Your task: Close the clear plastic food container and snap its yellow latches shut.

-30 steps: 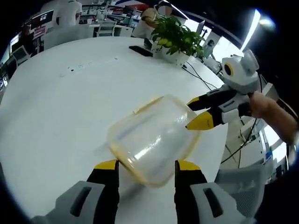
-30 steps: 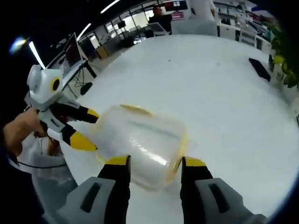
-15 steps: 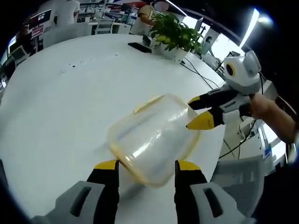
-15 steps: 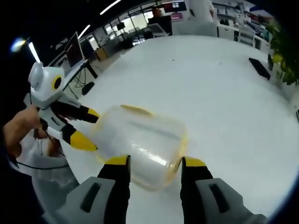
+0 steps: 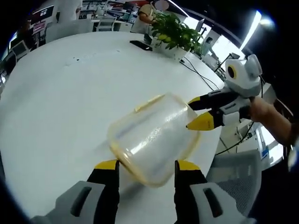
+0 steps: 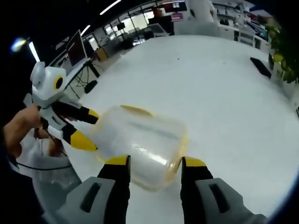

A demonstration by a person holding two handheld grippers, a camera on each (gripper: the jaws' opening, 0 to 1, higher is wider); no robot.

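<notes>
Slippage is my main worry in the left gripper view: the container [image 5: 152,140] hangs tilted above the white bench [image 5: 56,107], one end caught between the jaws of my left gripper [image 5: 145,165], which are spread to its width and pressing its sides. Clear plastic is slick, so I judge that any easing of that pinch, or a hard push on a latch, could let the box twist out and drop. My right gripper [image 5: 196,114] comes in from the right with its jaws at the far end, one above the rim and one below (whether they truly bite I cannot tell here). A yellow latch [image 5: 148,103] stands out from the upper edge, seemingly not snapped. A potted plant [image 5: 176,35] sits far back.

In the right gripper view, my right gripper [image 6: 154,162] straddles the near end of the container [image 6: 140,144], jaws parted to its width and touching both sides. My left gripper [image 6: 86,128] reaches in from the left, my hand [image 6: 18,130] behind it. If the two pulls disagree, the lid may skew and the latch [image 6: 133,110] miss its catch.
</notes>
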